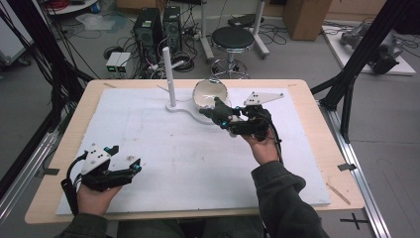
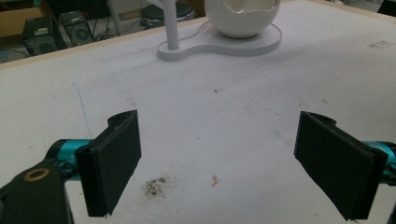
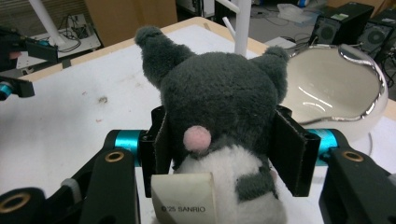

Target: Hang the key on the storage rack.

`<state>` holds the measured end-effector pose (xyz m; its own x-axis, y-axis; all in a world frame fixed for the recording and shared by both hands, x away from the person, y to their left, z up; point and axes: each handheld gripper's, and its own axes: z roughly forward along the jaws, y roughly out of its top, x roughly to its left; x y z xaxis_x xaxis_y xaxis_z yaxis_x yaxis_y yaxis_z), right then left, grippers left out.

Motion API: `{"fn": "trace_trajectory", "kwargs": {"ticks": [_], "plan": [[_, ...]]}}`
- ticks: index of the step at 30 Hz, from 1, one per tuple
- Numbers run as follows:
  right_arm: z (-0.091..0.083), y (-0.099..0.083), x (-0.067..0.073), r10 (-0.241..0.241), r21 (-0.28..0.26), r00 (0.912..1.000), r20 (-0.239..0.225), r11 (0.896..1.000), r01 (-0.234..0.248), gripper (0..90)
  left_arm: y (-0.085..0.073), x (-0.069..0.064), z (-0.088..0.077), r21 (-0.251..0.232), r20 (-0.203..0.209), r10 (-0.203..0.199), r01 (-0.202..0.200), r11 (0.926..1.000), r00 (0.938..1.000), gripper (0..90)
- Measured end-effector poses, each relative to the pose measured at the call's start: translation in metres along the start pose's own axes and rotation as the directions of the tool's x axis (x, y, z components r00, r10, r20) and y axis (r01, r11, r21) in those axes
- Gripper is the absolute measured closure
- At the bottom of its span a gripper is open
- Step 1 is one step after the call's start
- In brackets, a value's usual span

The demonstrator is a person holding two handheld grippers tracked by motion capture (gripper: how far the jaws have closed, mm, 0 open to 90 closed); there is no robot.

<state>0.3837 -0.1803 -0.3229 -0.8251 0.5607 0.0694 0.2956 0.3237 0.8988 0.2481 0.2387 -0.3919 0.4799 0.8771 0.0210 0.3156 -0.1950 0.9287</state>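
My right gripper [image 3: 224, 154] is shut on a dark grey plush toy [image 3: 219, 98] with pointed ears, a pink tail and a white label. In the high view this gripper [image 1: 223, 118] holds the plush toy [image 1: 216, 110] just in front of a white egg-shaped bowl [image 1: 209, 92]. That bowl [image 3: 336, 93] lies to the right of the toy, its glossy hollow bare. Near the table's front left, my left gripper [image 1: 126, 166] rests low, and its jaws [image 2: 217, 163] stand wide open over bare white board.
The bowl [image 2: 243, 18] sits on a white base with an upright white post [image 1: 169, 77]. A white foam board [image 1: 163, 148] covers the wooden table. Behind the table stand a black stool [image 1: 233, 39] and computer towers [image 1: 156, 29].
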Motion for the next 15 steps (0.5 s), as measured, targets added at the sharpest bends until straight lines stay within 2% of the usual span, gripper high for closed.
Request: {"fn": "trace_trajectory", "kwargs": {"ticks": [15], "plan": [[0.027, 0.030, -0.002, -0.014, -0.003, 0.9997, -0.019, 1.000, 0.013, 44.9, 0.000, 0.001, 0.000, -0.001, -0.001, -0.004, 0.004, 1.0000, 1.0000, 15.1]]}}
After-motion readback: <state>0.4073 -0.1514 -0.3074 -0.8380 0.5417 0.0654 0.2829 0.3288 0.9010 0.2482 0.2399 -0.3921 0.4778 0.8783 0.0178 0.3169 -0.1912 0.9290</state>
